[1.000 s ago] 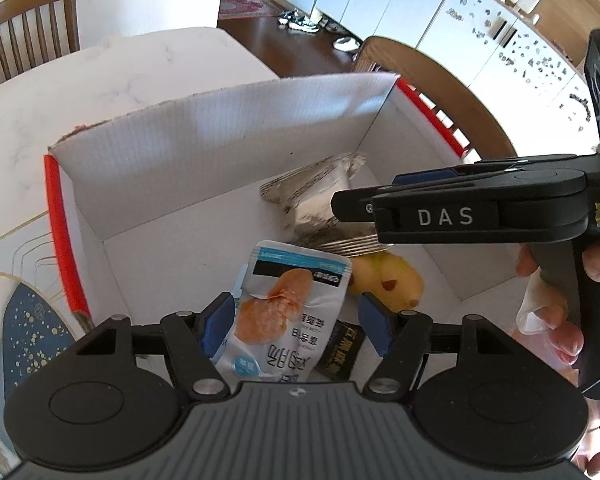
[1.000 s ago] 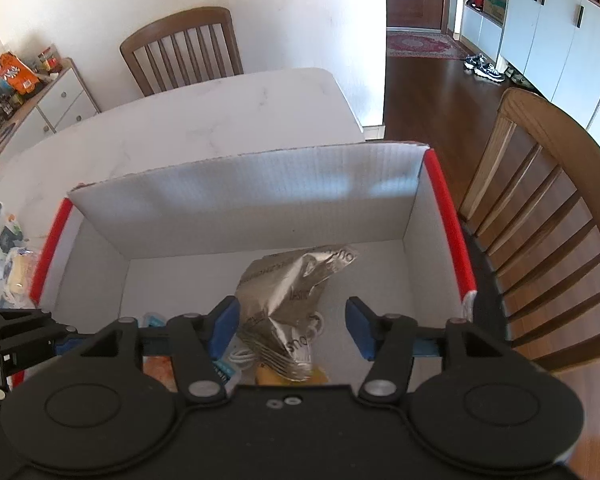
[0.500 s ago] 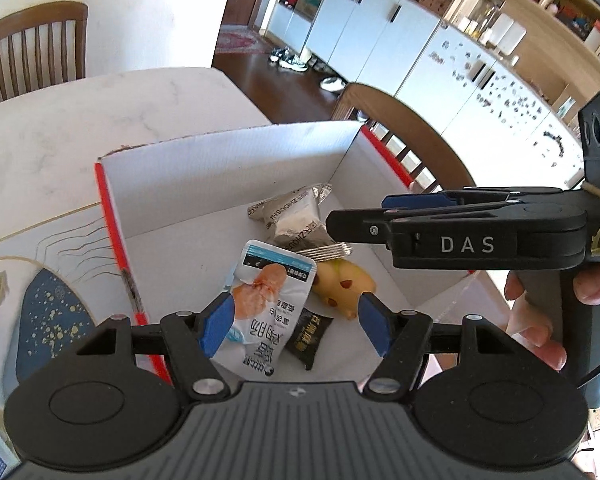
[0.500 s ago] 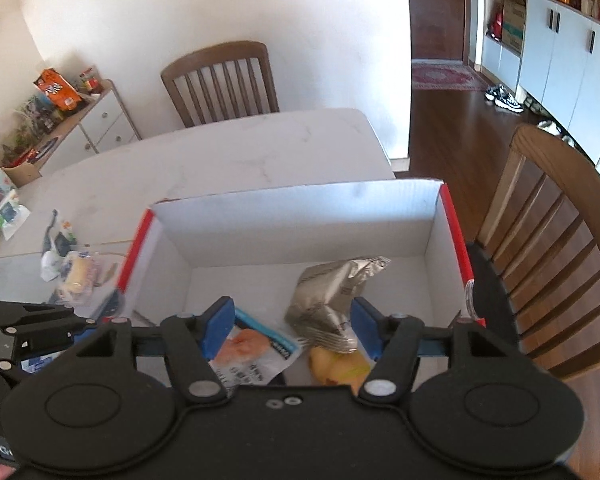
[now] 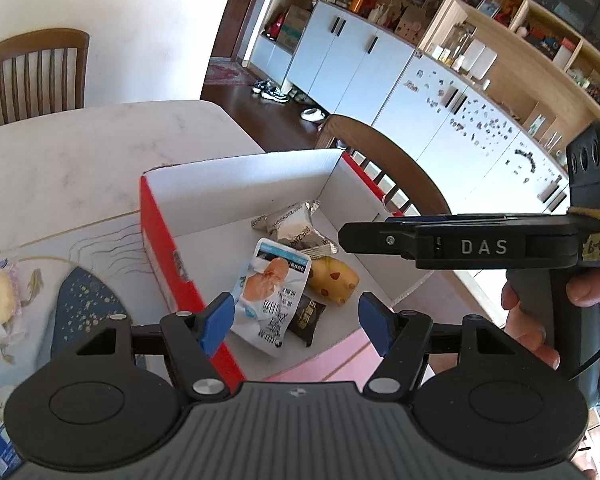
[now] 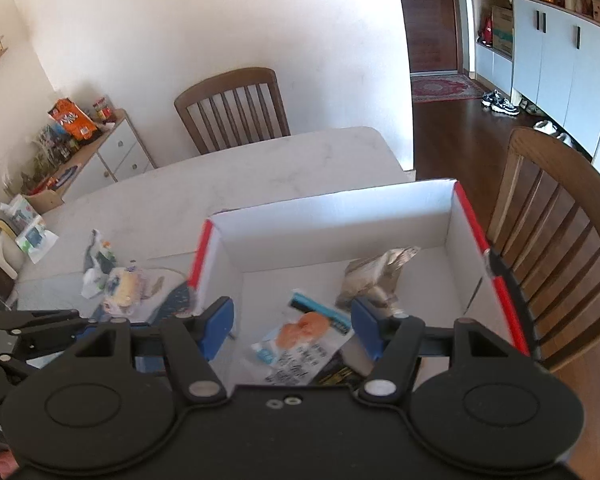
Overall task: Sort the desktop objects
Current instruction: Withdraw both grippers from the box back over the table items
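Both tools hang above the box with nothing in them. The left tool [image 5: 296, 320] has its blue pads spread and empty. The right tool [image 6: 292, 328] has just been opening its jaws a little further, and nothing sits between them either.

The biggest risk, as I judge it, is the two tools colliding: in the left wrist view the right one reaches straight across, close ahead of the left, so a careless swing toward the loose items could knock them together. Next is the cardboard box [image 5: 236, 184]: its red-edged side wall [image 5: 168, 256] is light and stands beside the placemat [image 5: 80, 304], so a low pass could clip it and shove the box toward the bench [image 5: 100, 140] edge by the wooden chair [image 6: 552, 240]. Last, the items left outside are soft bags, which could slip from a shallow pinch.

Inside the box, from largest: a white snack pouch with an orange picture [image 5: 274, 296] lies at the near side, partly over a small black sachet [image 5: 306, 318]; a crumpled silver packet [image 5: 294, 226] rests toward the far wall; a yellow spotted bun-like piece [image 5: 334, 280] lies between them.

Still unsorted, a wrapped bread roll [image 6: 120, 288] and a clear bag [image 6: 94, 264] sit on the bench beyond the box's left wall.
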A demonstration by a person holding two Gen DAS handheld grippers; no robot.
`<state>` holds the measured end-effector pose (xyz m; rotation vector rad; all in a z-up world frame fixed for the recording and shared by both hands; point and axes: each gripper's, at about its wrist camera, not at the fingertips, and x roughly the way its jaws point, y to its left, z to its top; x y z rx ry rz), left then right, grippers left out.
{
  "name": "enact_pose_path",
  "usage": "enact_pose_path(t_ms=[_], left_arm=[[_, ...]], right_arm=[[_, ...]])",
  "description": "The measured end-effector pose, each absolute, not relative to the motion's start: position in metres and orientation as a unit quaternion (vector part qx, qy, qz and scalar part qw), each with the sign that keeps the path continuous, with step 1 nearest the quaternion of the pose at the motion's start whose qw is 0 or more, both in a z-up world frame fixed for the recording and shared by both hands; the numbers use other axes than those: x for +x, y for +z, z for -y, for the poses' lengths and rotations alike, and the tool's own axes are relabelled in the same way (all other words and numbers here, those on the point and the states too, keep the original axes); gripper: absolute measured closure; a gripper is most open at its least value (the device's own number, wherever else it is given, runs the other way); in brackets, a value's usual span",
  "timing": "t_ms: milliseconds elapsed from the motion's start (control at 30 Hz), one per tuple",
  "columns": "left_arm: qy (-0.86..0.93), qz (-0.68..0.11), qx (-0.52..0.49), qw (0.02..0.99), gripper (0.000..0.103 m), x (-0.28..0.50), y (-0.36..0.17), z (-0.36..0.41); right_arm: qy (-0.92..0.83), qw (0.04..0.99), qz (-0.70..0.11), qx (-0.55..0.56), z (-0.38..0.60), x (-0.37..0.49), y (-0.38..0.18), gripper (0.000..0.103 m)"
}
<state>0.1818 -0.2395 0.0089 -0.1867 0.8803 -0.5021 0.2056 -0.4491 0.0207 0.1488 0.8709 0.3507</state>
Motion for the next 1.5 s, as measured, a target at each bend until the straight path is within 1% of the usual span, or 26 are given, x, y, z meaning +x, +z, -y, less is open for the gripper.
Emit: enact_pose_path(t_ms=[400, 467, 600, 700, 800, 900, 1067, 1400, 1500], left_arm=[[-0.242, -0.392, -0.076, 0.885, 0.035, 0.138, 0.011, 0.171], [-0.232, -0.391, -0.077, 0.887, 0.03, 0.133, 0.01, 0.157], [-0.218, -0.388, -0.077, 0.892, 0.028, 0.125, 0.007, 0.127], [-0.205, -0.387, -0.074, 0.896, 0.023, 0.119, 0.001, 0.105], [-0.19, -0.39, -0.074, 0.898, 0.023, 0.114, -0.005, 0.085], [-0.176, -0.389, -0.075, 0.901, 0.023, 0.11, -0.01, 0.067], [-0.159, -0.395, -0.091, 0.9, 0.023, 0.107, -0.02, 0.04], [-0.119, -0.393, -0.085, 0.908, 0.023, 0.107, -0.041, 0.008], [-0.113, -0.398, -0.082, 0.907, 0.019, 0.111, -0.048, 0.002]], right_arm=[[0.178, 0.901, -0.392, 0.056, 0.381, 0.159, 0.027, 0.034], [0.182, 0.9, -0.391, 0.056, 0.37, 0.155, 0.026, 0.034], [0.19, 0.898, -0.394, 0.054, 0.347, 0.146, 0.024, 0.034], [0.194, 0.896, -0.396, 0.05, 0.328, 0.141, 0.022, 0.033], [0.194, 0.897, -0.394, 0.047, 0.314, 0.14, 0.022, 0.027], [0.195, 0.898, -0.391, 0.043, 0.302, 0.139, 0.021, 0.024], [0.196, 0.898, -0.392, 0.036, 0.285, 0.138, 0.017, 0.023], [0.208, 0.893, -0.399, 0.029, 0.25, 0.157, 0.01, 0.022], [0.219, 0.888, -0.404, 0.034, 0.239, 0.167, 0.003, 0.021]])
